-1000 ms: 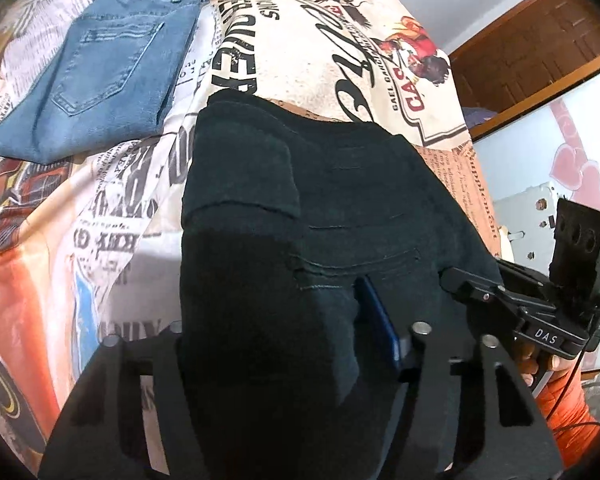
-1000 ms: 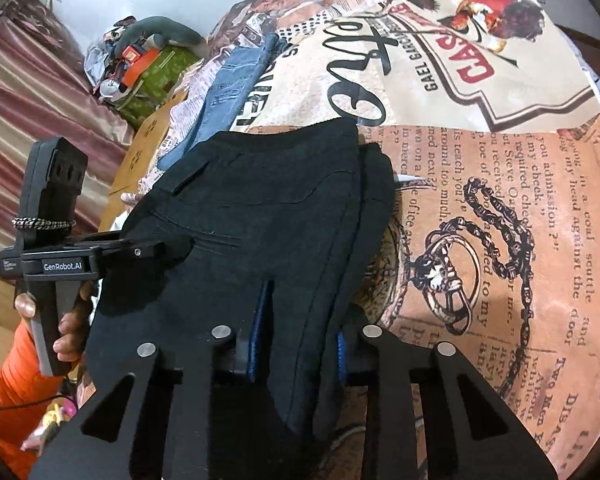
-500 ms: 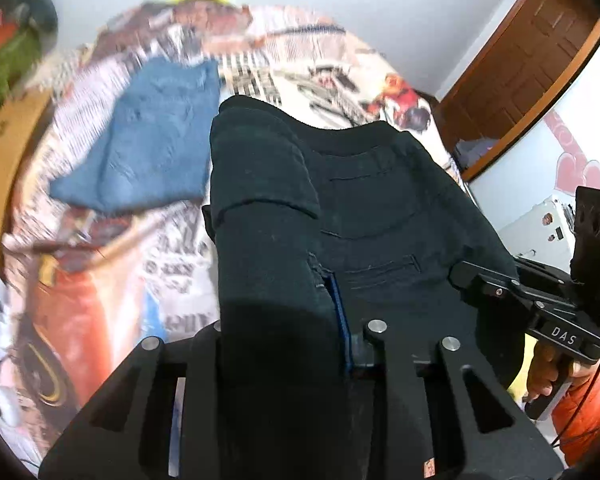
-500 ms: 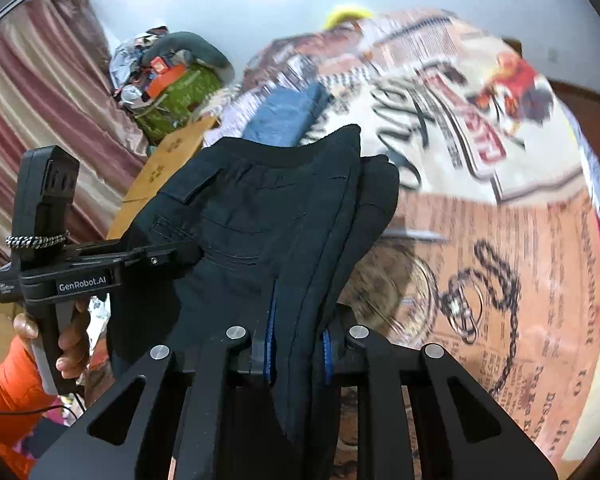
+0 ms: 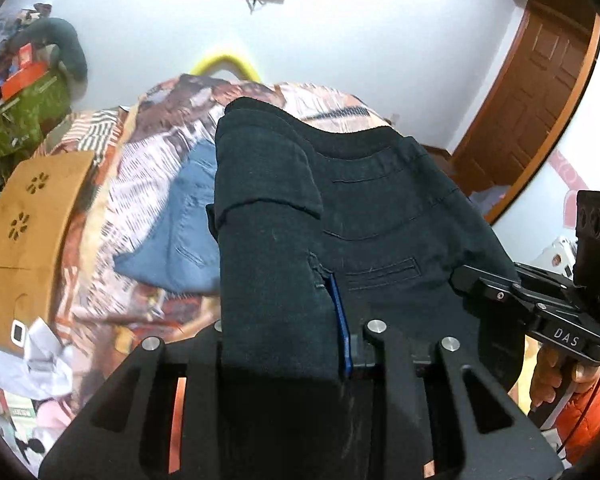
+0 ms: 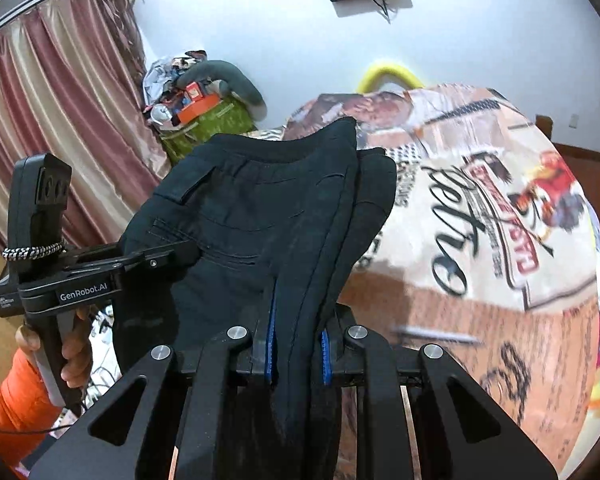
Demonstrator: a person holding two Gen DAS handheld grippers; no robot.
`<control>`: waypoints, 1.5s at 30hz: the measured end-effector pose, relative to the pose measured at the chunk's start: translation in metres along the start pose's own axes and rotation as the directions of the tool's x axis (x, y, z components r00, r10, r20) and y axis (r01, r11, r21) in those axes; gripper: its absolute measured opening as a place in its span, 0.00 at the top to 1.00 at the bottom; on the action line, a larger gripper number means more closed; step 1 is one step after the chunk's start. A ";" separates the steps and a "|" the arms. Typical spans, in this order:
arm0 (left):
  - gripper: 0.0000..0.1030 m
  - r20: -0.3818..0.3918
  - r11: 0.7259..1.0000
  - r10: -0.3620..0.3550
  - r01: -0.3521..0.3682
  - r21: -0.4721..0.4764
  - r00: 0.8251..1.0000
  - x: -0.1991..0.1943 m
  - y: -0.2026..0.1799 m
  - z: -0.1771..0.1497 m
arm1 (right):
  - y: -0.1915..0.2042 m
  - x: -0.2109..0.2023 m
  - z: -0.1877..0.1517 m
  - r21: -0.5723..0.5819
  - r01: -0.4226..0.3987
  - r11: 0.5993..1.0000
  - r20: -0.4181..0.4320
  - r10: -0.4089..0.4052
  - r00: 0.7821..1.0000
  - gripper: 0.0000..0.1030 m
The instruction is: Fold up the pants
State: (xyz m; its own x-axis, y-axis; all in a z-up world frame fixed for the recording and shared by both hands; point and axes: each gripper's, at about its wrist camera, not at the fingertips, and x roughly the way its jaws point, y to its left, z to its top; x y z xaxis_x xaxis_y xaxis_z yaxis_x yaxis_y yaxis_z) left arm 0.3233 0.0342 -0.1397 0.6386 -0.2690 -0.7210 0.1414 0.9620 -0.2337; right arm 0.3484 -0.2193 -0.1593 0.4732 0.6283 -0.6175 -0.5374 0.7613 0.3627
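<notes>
The black pants (image 5: 364, 216) are folded into a thick stack and held up in the air above the bed. My left gripper (image 5: 284, 344) is shut on the stack's left near edge; one blue pad shows, the other is hidden by cloth. My right gripper (image 6: 296, 356) is shut on the right near edge, with cloth squeezed between both blue pads. The pants (image 6: 260, 216) span between the two grippers. The right gripper (image 5: 500, 296) shows in the left wrist view, and the left gripper (image 6: 160, 260) in the right wrist view.
Folded blue jeans (image 5: 188, 224) lie on the printed bedspread (image 6: 480, 240) under the lifted pants. A brown headboard panel (image 5: 32, 216) is at the left, a green bag pile (image 6: 212, 120) by the curtain (image 6: 60, 120), a wooden door (image 5: 540, 100) at right.
Both grippers have lifted the black pants off the bed and tilted upward, so the wall now fills the upper views. The grip on the pants is unchanged.
</notes>
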 end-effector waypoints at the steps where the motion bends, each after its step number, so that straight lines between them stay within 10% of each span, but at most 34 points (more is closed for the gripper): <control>1: 0.72 0.011 1.000 0.004 -0.004 -0.001 1.000 0.001 0.006 0.004 | 0.002 0.005 0.005 -0.007 0.000 1.000 0.003 0.000 1.000 0.86; 16: 0.72 0.054 0.996 0.088 -0.087 -0.021 0.995 0.045 0.093 0.054 | 0.022 0.095 0.062 -0.076 -0.014 0.997 0.006 0.014 1.000 0.86; 35: 0.72 -0.077 0.987 0.160 -0.160 0.006 0.984 0.194 0.169 0.093 | -0.014 0.222 0.080 0.007 0.108 0.994 -0.099 -0.107 0.989 0.86; 45: 0.41 -0.175 0.961 0.274 -0.278 0.004 0.946 0.245 0.190 0.074 | -0.038 0.236 0.054 0.012 0.153 0.988 -0.200 -0.147 0.969 0.77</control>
State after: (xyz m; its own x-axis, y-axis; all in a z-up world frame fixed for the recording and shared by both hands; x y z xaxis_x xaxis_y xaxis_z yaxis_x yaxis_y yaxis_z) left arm 0.5626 0.1548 -0.3124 0.5104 0.0010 -0.8599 -0.0387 0.9990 -0.0218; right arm 0.5181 -0.0911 -0.2816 0.3982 0.4645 -0.7910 -0.4503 0.8502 0.2726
